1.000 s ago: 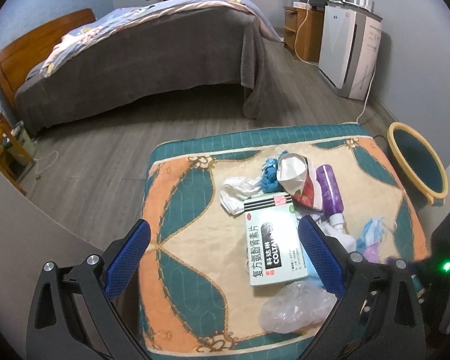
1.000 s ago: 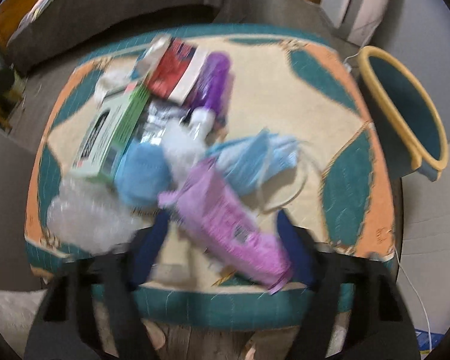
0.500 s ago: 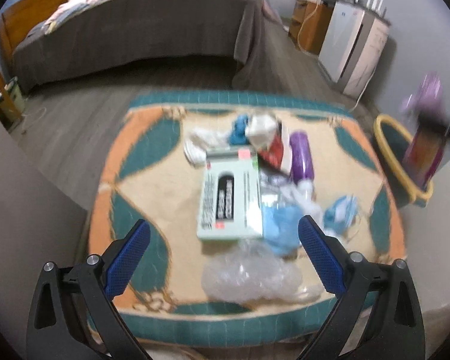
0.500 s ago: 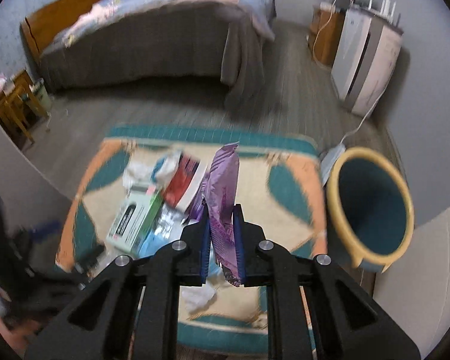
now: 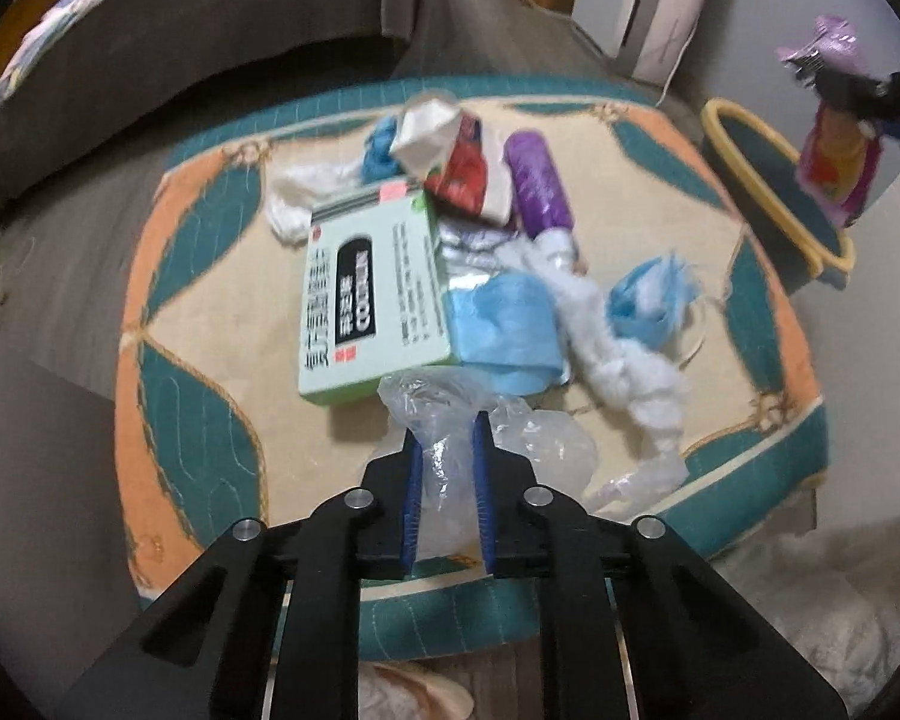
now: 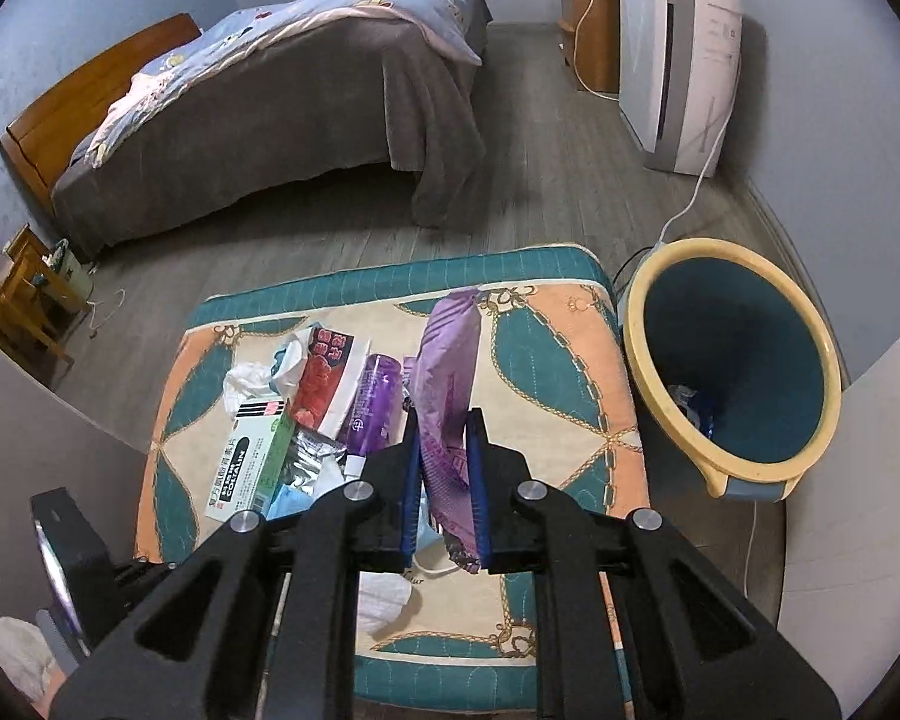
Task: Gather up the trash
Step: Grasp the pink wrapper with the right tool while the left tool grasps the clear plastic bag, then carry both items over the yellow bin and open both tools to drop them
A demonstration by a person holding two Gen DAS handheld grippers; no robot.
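Trash lies in a heap on a patterned cushion (image 5: 198, 312). My left gripper (image 5: 447, 438) is shut on a crumpled clear plastic bag (image 5: 534, 444) at the cushion's near edge. Just beyond it lie a green medicine box (image 5: 372, 288), a blue mask (image 5: 504, 324), white tissue (image 5: 618, 354), a purple bottle (image 5: 537, 186) and a red-and-white packet (image 5: 468, 174). My right gripper (image 6: 441, 420) is shut on a purple wrapper (image 6: 447, 372), held in the air above the cushion (image 6: 546, 348). That wrapper (image 5: 834, 138) also shows at the left wrist view's top right, over the yellow-rimmed teal bin (image 5: 768, 180).
The bin (image 6: 732, 360) stands on the floor right of the cushion, with some trash at its bottom. A bed (image 6: 282, 108) fills the far left. A white appliance (image 6: 678, 60) with a cable stands at the back right, and a small wooden stand (image 6: 24, 294) at the left.
My left gripper came down to the cushion's near edge and shut on the clear plastic bag. My right gripper lifted the purple wrapper off the heap and up toward the bin side.
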